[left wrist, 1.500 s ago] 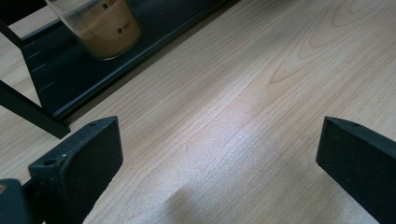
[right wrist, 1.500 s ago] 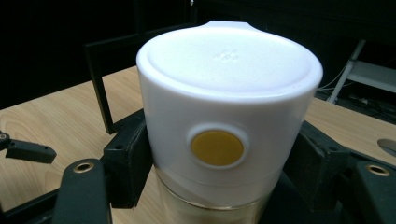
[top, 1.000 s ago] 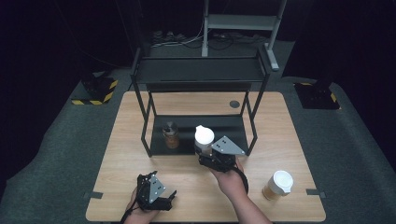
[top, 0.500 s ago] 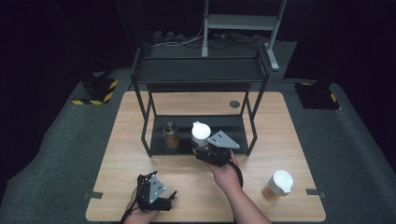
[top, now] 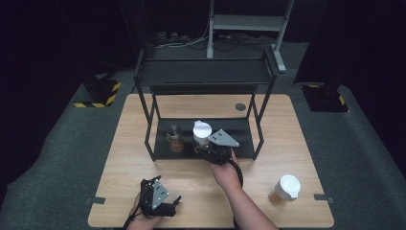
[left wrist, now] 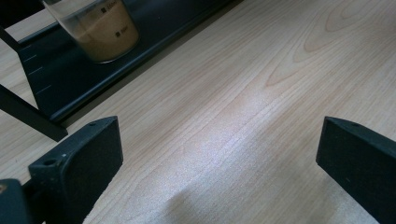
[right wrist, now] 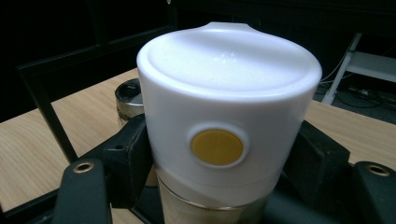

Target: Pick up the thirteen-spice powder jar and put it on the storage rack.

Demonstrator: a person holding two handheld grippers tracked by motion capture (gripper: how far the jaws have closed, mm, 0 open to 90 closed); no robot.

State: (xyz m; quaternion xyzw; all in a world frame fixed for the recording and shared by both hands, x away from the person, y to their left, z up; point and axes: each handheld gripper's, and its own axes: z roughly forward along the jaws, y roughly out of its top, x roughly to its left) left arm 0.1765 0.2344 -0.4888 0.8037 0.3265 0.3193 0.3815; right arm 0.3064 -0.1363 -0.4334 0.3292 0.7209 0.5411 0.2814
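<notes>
The right gripper (top: pixel 205 147) has its jaws clamped just under the white lid of the jar (right wrist: pixel 224 126). It looks rigid, smooth and slippery, so that hold below the lid seems safest. The left gripper (top: pixel 165 209) rests on the tabletop (top: pixel 306 143), jaws wide apart and empty.

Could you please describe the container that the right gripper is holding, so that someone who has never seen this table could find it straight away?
Look to the black two-tier rack standing on the wooden table; at the front edge of its lower shelf, the right gripper is clamped on a white-lidded container. Unlike the small jar to its left, or the lidded cup out by the table's right edge, its lid bears a round yellow dot.
</notes>
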